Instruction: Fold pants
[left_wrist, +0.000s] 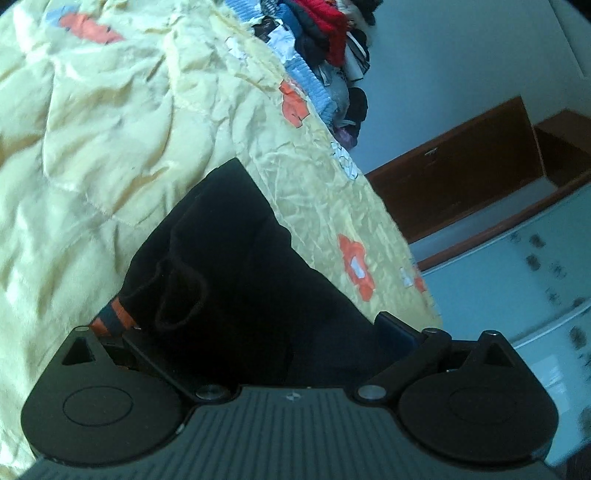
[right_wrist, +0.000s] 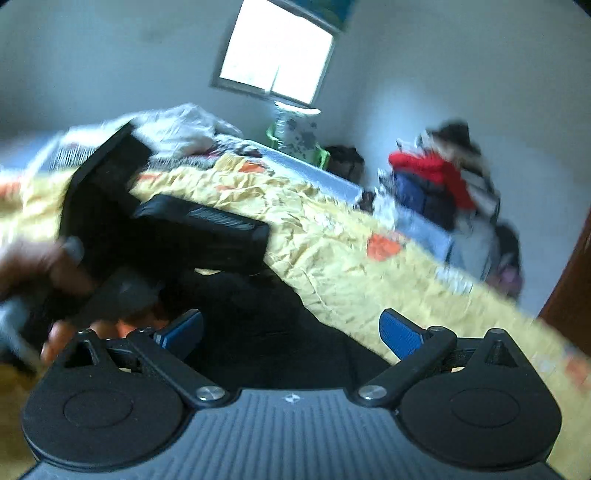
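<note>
Black pants (left_wrist: 229, 266) lie on a yellow quilted bedspread (left_wrist: 110, 129). In the left wrist view the fabric fills the space between the wide-apart jaws of my left gripper (left_wrist: 255, 332), with an orange and dark striped tag at the left finger; whether the fabric is pinched cannot be seen. In the right wrist view my right gripper (right_wrist: 291, 332) is open, its blue pads (right_wrist: 402, 332) spread over the black pants (right_wrist: 266, 325). The other hand-held gripper (right_wrist: 147, 221) and a hand (right_wrist: 33, 266) show at the left, blurred.
A pile of mixed clothes (left_wrist: 325, 48) sits past the bed's far edge, also in the right wrist view (right_wrist: 443, 184). A brown wooden door (left_wrist: 461, 184) and a white wall stand to the right. A window (right_wrist: 277, 55) is behind the bed.
</note>
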